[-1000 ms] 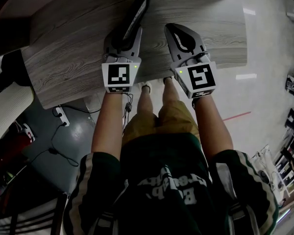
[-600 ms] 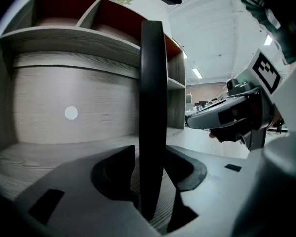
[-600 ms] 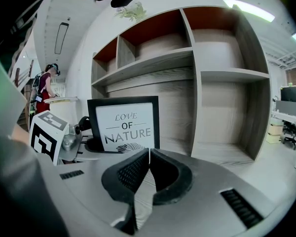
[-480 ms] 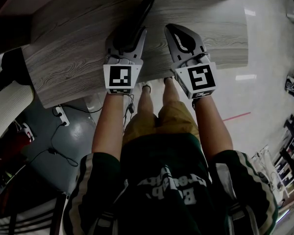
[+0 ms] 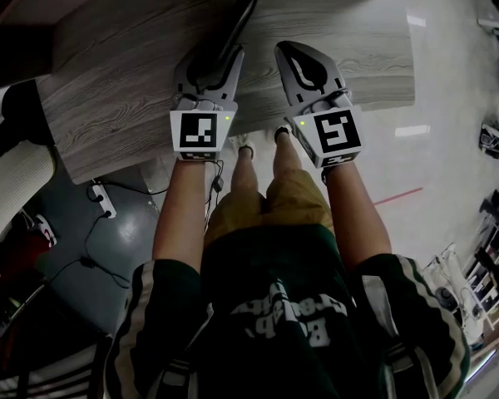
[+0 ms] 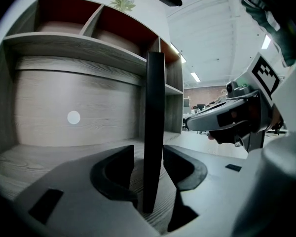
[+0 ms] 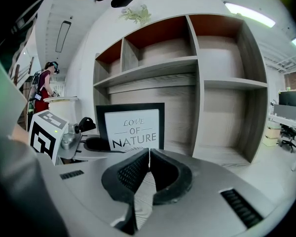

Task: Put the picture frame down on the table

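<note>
The picture frame [image 5: 243,13] stands upright on the grey wood table [image 5: 108,98], black-rimmed, with the print "LOVE OF NATURE" on its front [image 7: 132,129]. In the left gripper view I see it edge-on [image 6: 153,127]. My left gripper [image 6: 149,158] straddles that edge; its jaws have just been opening and now stand off the frame with a gap on both sides. In the head view the left gripper [image 5: 209,56] rests at the table's near edge. My right gripper [image 5: 303,63] lies beside it on the right, shut with nothing in it [image 7: 149,154].
A wooden shelf unit [image 7: 202,83] with open compartments rises right behind the frame, with a small plant [image 7: 135,14] on top. A white chair [image 5: 12,181] is at the left, and cables and a power strip [image 5: 104,196] lie on the floor.
The left gripper's jaws have spread apart from the frame's edge. Both hands stay nearly where they were, and the frame still stands upright.
</note>
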A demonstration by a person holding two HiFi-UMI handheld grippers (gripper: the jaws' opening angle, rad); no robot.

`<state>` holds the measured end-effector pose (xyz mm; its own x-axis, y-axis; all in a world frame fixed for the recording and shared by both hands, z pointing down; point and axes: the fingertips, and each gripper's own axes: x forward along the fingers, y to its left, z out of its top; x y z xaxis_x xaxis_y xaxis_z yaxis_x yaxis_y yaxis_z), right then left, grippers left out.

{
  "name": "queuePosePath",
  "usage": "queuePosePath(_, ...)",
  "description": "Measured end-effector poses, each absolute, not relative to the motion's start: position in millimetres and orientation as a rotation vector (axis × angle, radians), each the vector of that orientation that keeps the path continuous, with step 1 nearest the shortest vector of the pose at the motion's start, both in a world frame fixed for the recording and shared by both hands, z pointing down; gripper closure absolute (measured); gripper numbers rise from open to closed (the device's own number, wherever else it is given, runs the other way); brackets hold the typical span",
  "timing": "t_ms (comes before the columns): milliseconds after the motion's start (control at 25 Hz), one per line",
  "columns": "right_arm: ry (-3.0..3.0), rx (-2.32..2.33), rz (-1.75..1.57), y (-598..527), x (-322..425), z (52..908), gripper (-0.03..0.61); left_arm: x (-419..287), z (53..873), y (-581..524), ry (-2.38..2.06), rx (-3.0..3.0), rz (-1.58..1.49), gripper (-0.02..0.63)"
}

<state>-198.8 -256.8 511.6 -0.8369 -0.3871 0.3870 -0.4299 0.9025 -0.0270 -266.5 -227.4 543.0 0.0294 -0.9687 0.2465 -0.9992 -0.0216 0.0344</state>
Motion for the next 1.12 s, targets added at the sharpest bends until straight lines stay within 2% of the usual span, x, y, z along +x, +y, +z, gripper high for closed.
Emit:
queuePosePath(720,-2.721,0.641,0.118,-216,-178,486,0.543,-267,536,-171,-2.080,2.044,0.253,0.385)
queuePosePath(1120,-2.775,0.615,0.092,-179,-125,447,0.543,-217,484,-131,-2.183,1.998,0.213,0.384)
